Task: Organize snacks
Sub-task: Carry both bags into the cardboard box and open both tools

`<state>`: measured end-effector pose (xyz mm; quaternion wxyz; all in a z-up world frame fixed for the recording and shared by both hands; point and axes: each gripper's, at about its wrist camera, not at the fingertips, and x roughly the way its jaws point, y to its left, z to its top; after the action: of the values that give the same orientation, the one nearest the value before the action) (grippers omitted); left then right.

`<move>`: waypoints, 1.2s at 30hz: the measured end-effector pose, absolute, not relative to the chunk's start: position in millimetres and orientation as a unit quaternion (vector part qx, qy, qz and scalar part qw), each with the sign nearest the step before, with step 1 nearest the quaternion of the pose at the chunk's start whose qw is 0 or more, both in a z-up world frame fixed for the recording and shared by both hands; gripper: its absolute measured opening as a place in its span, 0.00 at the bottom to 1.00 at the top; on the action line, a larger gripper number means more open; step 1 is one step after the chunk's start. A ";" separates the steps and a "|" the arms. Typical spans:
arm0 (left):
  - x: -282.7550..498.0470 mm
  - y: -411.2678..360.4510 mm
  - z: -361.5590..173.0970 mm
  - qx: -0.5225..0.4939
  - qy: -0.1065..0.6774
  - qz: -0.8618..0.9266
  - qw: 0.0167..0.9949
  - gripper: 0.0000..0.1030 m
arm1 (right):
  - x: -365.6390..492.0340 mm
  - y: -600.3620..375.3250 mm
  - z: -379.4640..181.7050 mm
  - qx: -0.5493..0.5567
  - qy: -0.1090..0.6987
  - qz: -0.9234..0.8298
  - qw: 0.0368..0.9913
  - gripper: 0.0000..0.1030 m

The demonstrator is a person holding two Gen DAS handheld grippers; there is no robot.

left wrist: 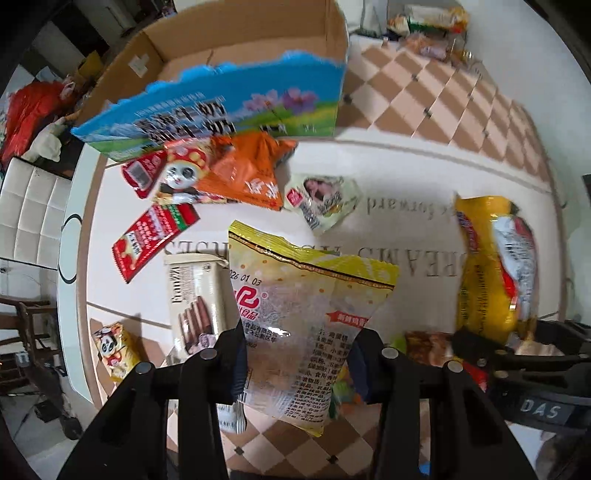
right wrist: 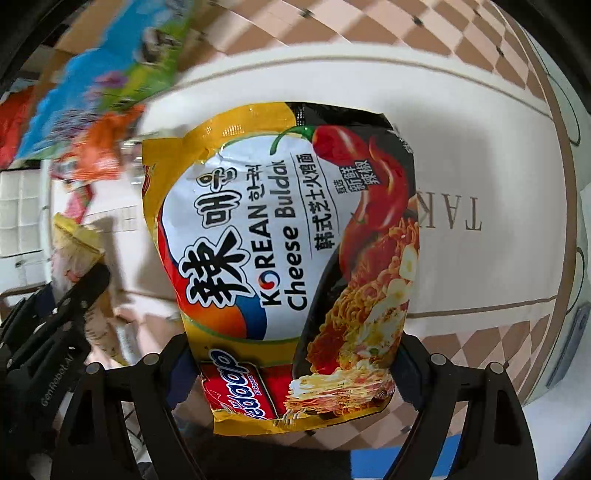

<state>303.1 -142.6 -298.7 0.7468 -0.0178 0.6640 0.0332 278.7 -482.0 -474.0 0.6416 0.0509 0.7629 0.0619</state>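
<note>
My left gripper [left wrist: 297,360] is shut on a pale yellow clear-fronted snack bag [left wrist: 299,314] and holds it above the table. My right gripper [right wrist: 291,373] is shut on a yellow Korean cheese noodle packet [right wrist: 284,258], also lifted; that packet shows in the left wrist view [left wrist: 495,266] at the right. An open cardboard box [left wrist: 236,55] with a blue printed front stands at the table's far side. Loose snacks lie before it: an orange bag [left wrist: 243,170], a panda packet [left wrist: 181,177], a red sachet [left wrist: 151,240], a green-white packet [left wrist: 325,199] and a beige wafer pack [left wrist: 195,295].
The table [left wrist: 406,177] has a white cloth with lettering and a brown checked border. A small panda packet [left wrist: 116,350] lies near the left edge. More snacks [left wrist: 428,29] sit at the far right corner. A white chair [left wrist: 33,206] stands at the left.
</note>
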 end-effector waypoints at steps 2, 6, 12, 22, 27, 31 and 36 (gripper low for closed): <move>303.6 -138.0 -274.0 -0.033 0.656 0.031 0.753 0.40 | 271.0 -503.9 -474.9 0.058 0.756 0.078 0.648 0.86; 323.9 -128.5 -232.0 -0.053 0.634 0.033 0.771 0.40 | 247.5 -514.1 -447.0 0.074 0.741 0.104 0.659 0.86; 385.7 -69.6 -204.9 -0.081 0.618 0.037 0.781 0.40 | 245.9 -509.8 -409.2 0.104 0.709 0.133 0.685 0.86; 541.1 26.8 -225.3 -0.090 0.646 0.015 0.758 0.40 | 302.0 -481.1 -410.7 0.103 0.684 0.101 0.715 0.86; 608.4 55.1 -268.7 -0.114 0.683 0.002 0.722 0.40 | 342.5 -445.0 -429.0 0.091 0.700 0.076 0.704 0.86; 646.6 67.4 -309.6 -0.136 0.717 -0.013 0.683 0.40 | 370.1 -411.3 -449.2 0.085 0.720 0.054 0.687 0.86; 673.9 70.2 -341.2 -0.144 0.733 -0.019 0.664 0.40 | 388.7 -393.5 -491.0 0.066 0.744 0.027 0.664 0.86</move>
<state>673.9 70.2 -341.2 0.6640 -0.1441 0.7335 -0.0191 388.7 -393.5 -491.0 0.6642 0.0660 0.7442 0.0268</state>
